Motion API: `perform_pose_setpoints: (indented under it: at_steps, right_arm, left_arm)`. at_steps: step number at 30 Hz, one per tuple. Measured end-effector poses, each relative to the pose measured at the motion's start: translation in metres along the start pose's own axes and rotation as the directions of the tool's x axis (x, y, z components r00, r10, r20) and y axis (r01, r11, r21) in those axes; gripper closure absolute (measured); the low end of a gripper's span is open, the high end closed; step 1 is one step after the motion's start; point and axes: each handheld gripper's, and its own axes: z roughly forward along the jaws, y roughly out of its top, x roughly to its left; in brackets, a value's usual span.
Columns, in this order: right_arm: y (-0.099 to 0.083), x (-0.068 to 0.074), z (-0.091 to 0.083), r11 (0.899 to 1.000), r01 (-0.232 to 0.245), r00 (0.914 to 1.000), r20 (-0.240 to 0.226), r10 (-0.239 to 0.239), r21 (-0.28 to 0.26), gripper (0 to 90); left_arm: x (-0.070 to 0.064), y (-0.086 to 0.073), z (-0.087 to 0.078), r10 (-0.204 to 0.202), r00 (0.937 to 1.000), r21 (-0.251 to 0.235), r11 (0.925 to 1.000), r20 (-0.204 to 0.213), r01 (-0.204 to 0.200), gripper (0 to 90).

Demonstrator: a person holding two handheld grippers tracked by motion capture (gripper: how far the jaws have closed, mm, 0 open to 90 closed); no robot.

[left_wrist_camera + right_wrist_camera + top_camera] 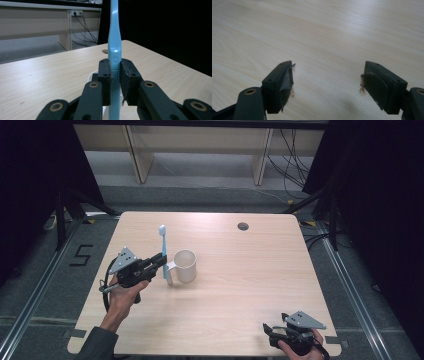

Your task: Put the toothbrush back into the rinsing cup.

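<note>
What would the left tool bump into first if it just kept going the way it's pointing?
Probably the white mug: the left tool, clamped on the blue toothbrush, points right at it, though depth is unclear.

Blue toothbrush (163, 251) upright, beside white mug (185, 265)

Floor mark "5" (83, 255), left of table (260, 285); no other legible txt.
</note>
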Motion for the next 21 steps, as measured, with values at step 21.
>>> perform_pose_setpoints:
  at_steps: [21]
  right_arm:
    - [0.0002, -0.0005, 0.0004, 1.0, 0.015, 0.9999, 0.008, -0.014, -0.009, 25.3]
  left_arm:
    - [0.0059, -0.0003, 0.0027, 0.035, 0.9966, -0.127, 0.9909, -0.075, -0.045, 78.5]
